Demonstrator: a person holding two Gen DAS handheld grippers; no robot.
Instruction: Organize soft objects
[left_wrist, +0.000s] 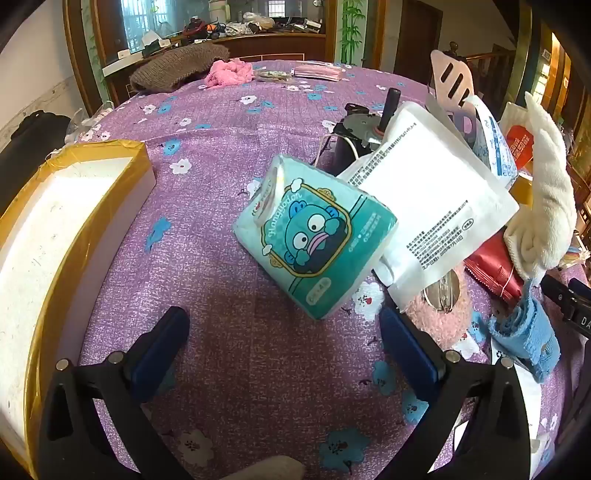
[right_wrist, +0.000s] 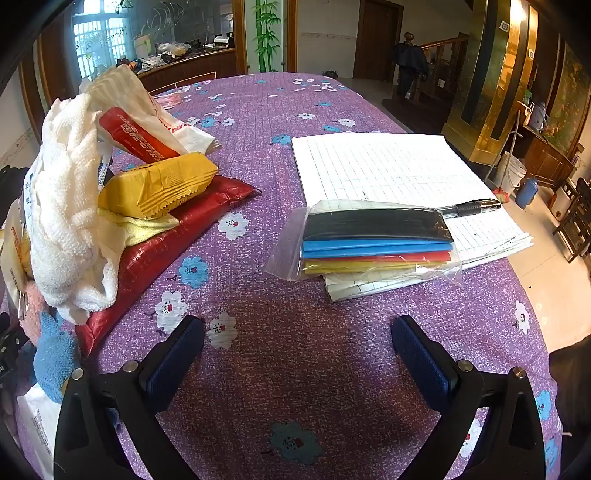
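**Both tools spread above the worktop, soft things piled between them**

The left tool hangs over the purple flowered worktop with its blue pads wide apart and nothing between them. Just ahead of it a teal tissue pack with a cartoon face leans tilted against a white pouch printed with small text. Toward the worktop's right edge in this view a white towel stands bunched up over a red packet, with a blue cloth and a pink fuzzy item lying near it. A tape-edged box sits along the left edge. At the far edge lie a brown knit piece and a pink cloth.

The right tool is likewise spread and empty. On its left the same white towel rests on the red packet, a yellow packet on top. To its right a clear bag of coloured strips lies on a gridded pad, a pen just beside it.
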